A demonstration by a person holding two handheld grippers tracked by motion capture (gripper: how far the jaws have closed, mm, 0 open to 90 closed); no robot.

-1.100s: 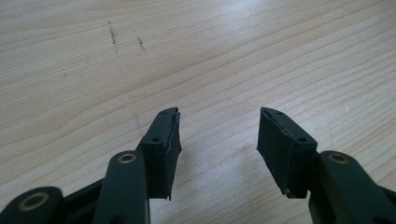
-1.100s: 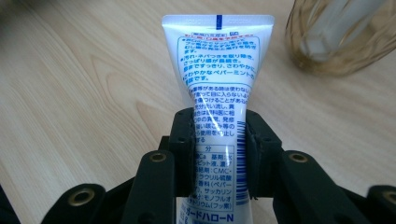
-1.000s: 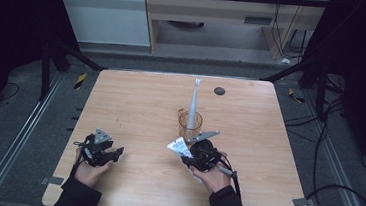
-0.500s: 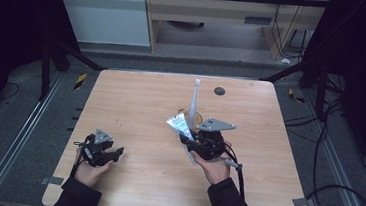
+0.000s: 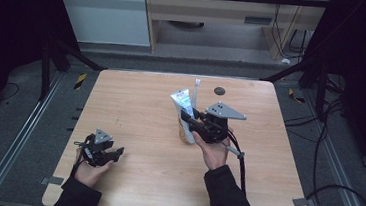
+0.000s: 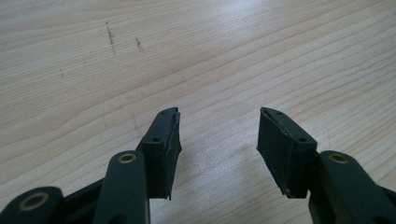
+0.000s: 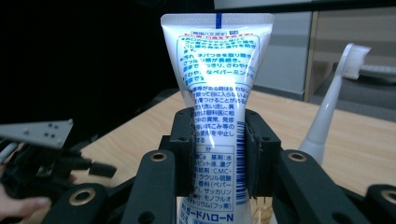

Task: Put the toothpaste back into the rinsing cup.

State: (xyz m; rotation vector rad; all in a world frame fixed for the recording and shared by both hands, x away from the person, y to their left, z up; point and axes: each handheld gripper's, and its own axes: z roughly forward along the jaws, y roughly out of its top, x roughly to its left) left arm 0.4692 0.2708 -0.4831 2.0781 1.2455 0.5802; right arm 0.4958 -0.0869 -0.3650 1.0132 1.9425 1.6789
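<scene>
1. Biggest risk, I judge: the toothpaste tube (image 7: 217, 93), clamped mid-body between the right gripper (image 7: 218, 154) fingers, could buckle or slide, being soft.
2. It could knock the toothbrush (image 5: 196, 91) or tip the cup (image 5: 186, 133) at frame centre.
3. Tube above the tabletop (image 5: 135, 109), long axis upright, crimped end up.
4. Left gripper (image 6: 218, 140), lower left: fingers apart, empty.
</scene>
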